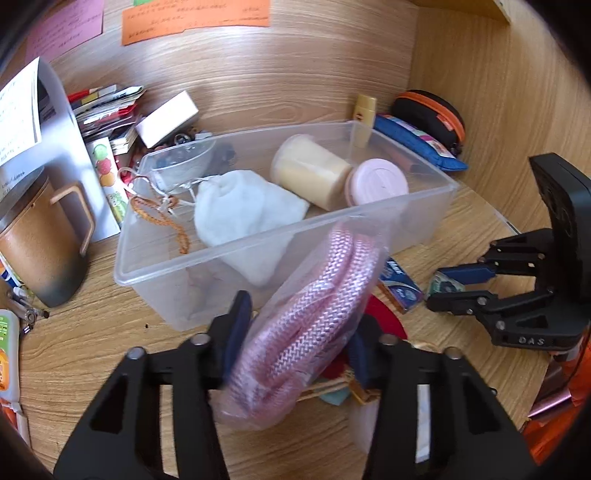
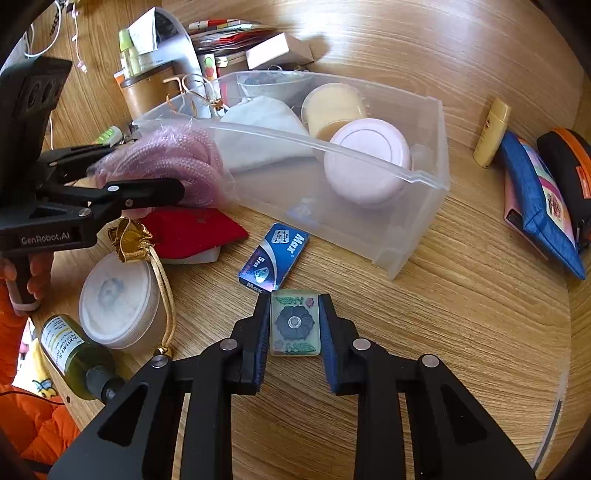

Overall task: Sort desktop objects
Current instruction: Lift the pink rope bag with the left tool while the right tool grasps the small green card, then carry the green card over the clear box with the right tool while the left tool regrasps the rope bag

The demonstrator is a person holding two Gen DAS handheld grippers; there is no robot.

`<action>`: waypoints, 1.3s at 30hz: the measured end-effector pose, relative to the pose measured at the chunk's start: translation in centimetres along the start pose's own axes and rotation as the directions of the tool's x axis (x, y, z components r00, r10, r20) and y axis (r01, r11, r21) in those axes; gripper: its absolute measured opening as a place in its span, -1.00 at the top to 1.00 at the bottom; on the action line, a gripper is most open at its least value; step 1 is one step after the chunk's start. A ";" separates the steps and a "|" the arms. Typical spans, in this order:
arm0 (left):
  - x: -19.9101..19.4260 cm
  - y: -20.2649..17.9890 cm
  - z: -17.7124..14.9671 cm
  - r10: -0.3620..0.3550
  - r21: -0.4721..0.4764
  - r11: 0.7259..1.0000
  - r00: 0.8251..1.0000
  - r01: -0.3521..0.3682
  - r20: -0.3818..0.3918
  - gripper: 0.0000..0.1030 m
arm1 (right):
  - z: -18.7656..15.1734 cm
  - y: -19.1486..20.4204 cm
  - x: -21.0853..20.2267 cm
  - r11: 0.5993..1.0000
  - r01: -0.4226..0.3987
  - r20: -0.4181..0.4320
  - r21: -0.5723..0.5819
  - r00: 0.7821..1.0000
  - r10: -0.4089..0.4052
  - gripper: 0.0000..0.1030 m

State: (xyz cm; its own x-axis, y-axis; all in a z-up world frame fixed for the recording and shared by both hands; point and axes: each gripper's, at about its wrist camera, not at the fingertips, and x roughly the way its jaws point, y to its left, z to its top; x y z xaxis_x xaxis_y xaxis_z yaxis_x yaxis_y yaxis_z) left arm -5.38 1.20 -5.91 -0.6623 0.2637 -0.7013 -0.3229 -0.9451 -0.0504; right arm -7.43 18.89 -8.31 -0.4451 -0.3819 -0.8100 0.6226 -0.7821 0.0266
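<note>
The left gripper [image 1: 295, 328] pinches a clear bag of pink rope [image 1: 310, 317] between its pads, just before the clear bin [image 1: 280, 229] ahead. The right gripper [image 2: 294, 325] clamps a small green tile [image 2: 294, 323] on the desk [image 2: 461, 314], with a blue box [image 2: 275, 258] just beyond its tips.

I read "Max" and "5" on the blue box [image 2: 274, 256]. My left gripper [image 2: 155, 170] carries "GenRobot.AI" on its body, and my right gripper [image 1: 439, 288] shows "DAS". The notes' [image 1: 195, 18] writing is too small to read.
</note>
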 end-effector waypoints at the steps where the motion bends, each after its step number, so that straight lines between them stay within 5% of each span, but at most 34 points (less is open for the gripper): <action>1: -0.2 -0.2 -0.1 0.002 0.003 1.000 1.000 -0.002 0.004 0.24 | -0.1 -0.2 -0.1 1.000 -0.002 0.003 0.001 1.000 0.002 0.57; 7: -1.5 -1.6 -0.2 0.011 0.040 0.999 0.999 -0.013 0.041 0.56 | 0.0 -0.5 -1.0 1.000 -0.014 0.028 0.008 0.999 0.014 0.57; 39: -9.2 0.2 1.5 0.062 -0.030 0.998 0.973 -0.057 0.223 0.58 | 4.2 0.9 -6.9 0.998 0.029 0.202 -0.056 0.979 -0.017 0.57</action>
State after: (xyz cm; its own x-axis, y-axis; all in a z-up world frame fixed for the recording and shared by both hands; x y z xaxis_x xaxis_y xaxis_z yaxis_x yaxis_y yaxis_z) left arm -0.33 -1.14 1.60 -0.8150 0.2407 -0.5271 -0.2643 -0.9639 -0.0316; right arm -6.54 18.78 -0.21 -0.5765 -0.4606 -0.6749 0.6447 -0.7638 -0.0295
